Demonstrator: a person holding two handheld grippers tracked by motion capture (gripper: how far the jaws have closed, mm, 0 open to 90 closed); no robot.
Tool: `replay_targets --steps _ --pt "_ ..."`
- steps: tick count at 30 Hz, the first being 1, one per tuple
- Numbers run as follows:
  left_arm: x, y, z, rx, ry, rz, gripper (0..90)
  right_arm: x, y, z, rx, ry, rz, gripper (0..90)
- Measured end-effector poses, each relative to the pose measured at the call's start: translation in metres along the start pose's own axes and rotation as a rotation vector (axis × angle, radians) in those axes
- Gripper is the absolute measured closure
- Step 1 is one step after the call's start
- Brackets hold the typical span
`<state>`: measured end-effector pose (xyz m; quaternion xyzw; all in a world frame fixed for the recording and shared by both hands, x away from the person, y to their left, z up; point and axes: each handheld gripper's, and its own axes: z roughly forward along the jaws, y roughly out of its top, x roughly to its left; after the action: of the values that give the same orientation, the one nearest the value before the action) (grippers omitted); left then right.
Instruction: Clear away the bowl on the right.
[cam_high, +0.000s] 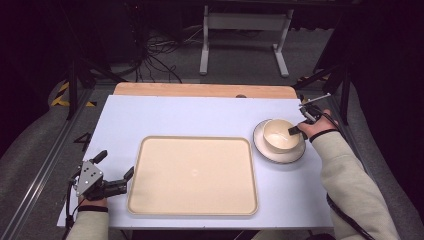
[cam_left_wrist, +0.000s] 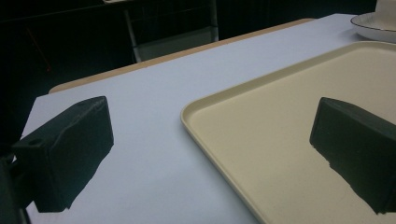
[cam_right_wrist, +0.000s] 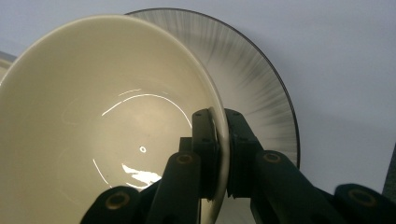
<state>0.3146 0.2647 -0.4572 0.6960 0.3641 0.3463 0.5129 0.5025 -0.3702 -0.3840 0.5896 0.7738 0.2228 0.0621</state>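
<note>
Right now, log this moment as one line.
right gripper shut on cream bowl rim | bowl on dark-rimmed plate | left gripper open by beige tray

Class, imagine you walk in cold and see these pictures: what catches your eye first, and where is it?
First, the right gripper pinching the rim of the cream bowl, one jaw inside and one outside, on a plate at the table's right. Next, the big empty beige tray in the middle. The left gripper sits open at the tray's left edge, one jaw over it.
</note>
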Motion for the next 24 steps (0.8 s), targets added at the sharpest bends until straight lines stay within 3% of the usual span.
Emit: replay_targets --steps 3,7,13,24 --pt "0.0 0.0 0.0 0.002 -0.001 0.001 0.2 0.001 0.0 -0.001 0.004 -0.001 0.04 84.7" --pt "0.0 0.0 0.0 0.003 -0.003 0.0 0.2 0.004 0.0 -0.003 0.006 -0.009 0.056 84.6" --pt "0.0 0.0 0.0 0.002 -0.002 0.001 0.2 0.012 0.003 -0.005 -0.01 -0.04 0.031 84.5" --pt "0.0 0.0 0.0 0.003 0.0 0.003 0.2 0.025 0.011 -0.021 -0.004 -0.052 -0.001 84.2"
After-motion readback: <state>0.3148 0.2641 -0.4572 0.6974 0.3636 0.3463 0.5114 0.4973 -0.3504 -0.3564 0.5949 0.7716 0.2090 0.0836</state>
